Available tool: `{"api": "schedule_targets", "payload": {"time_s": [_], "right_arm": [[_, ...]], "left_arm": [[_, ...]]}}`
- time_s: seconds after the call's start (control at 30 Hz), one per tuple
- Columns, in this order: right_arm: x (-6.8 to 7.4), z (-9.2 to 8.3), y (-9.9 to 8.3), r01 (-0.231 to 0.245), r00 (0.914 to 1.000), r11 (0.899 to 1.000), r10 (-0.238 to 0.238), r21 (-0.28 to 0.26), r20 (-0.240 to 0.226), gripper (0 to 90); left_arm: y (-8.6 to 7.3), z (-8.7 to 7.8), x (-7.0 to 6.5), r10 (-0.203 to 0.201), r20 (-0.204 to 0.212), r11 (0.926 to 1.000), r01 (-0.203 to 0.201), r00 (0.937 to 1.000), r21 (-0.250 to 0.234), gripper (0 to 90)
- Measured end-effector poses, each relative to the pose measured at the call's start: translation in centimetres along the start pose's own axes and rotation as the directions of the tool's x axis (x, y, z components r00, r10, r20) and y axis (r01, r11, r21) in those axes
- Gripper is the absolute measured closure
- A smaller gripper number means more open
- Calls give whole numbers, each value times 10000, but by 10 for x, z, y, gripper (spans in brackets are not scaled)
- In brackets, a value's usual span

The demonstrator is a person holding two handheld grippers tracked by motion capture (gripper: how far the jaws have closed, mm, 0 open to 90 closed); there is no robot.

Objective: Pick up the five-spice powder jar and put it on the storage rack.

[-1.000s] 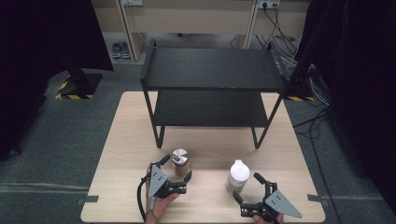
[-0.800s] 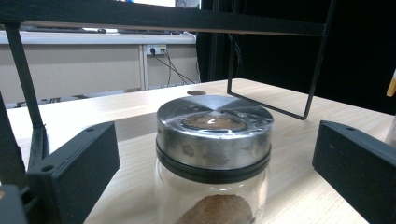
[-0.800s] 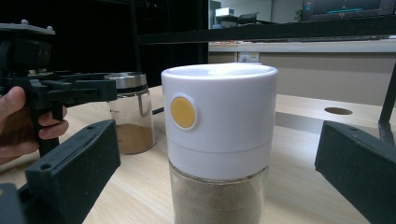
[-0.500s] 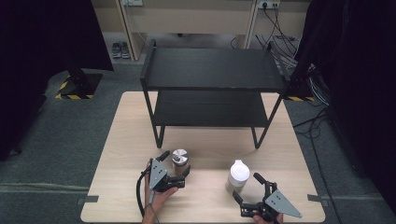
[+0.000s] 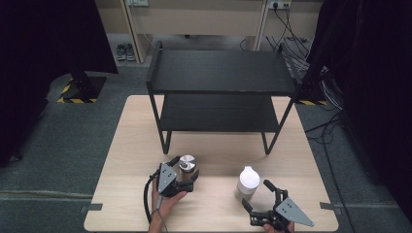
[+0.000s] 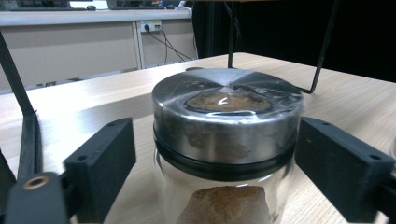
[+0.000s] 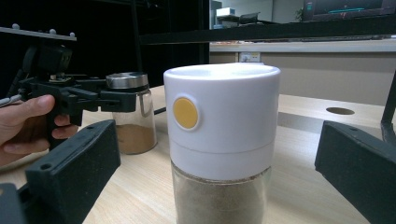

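We should centre each wide-open gripper (left gripper (image 5: 187, 171), right gripper (image 5: 256, 197)) squarely around its jar (image 6: 227, 144) and grinder (image 7: 221, 140) before squeezing.

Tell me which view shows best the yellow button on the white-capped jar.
The right gripper view: the yellow button faces its camera, on the white-capped jar. In the high view the jar is small, seen from above, and no button can be made out.

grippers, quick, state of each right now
left gripper: open, jaws either side of the steel-lidded jar, not touching.
right gripper: open, jaws flanking the white-capped jar.
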State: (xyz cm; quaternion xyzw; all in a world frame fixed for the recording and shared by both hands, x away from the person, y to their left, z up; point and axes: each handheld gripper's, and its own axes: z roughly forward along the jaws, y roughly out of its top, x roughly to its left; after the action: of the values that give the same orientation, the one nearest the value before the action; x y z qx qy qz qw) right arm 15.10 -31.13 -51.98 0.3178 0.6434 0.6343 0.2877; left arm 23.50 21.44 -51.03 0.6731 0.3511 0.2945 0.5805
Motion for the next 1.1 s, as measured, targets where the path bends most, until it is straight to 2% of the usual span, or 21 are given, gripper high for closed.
{"api": "schedule_targets", "payload": {"time_s": [0.13,0.3,0.37,0.47,0.53,0.8,0.93,1.1], "right_arm": [[0,0,0,-11,10000,10000,11,4,9,5],[0,0,0,2,10000,10000,-2,10,5,5],[0,0,0,-2,10000,10000,2,12,15,5],[0,0,0,1,10000,10000,-1,10,10,5],[0,0,0,-2,10000,10000,2,14,7,5],[0,0,0,4,10000,10000,-4,-2,-2,5],[0,0,0,0,10000,10000,0,-12,-5,5],[0,0,0,-2,10000,10000,2,-26,-11,5]], "left_arm": [[4,2,2,-69,82,9997,67,9999,236,170],[10,6,1,191,149,9981,-199,9997,588,207],[11,6,1,132,154,9980,-141,9998,610,229],[10,6,3,34,162,9984,-43,9999,569,263],[10,6,4,114,251,9984,-128,9996,555,301],[8,5,1,237,185,9986,-245,9995,468,305],[9,3,-3,587,120,9973,-592,9982,430,306],[6,1,0,446,329,9989,-451,9985,129,307]]}}
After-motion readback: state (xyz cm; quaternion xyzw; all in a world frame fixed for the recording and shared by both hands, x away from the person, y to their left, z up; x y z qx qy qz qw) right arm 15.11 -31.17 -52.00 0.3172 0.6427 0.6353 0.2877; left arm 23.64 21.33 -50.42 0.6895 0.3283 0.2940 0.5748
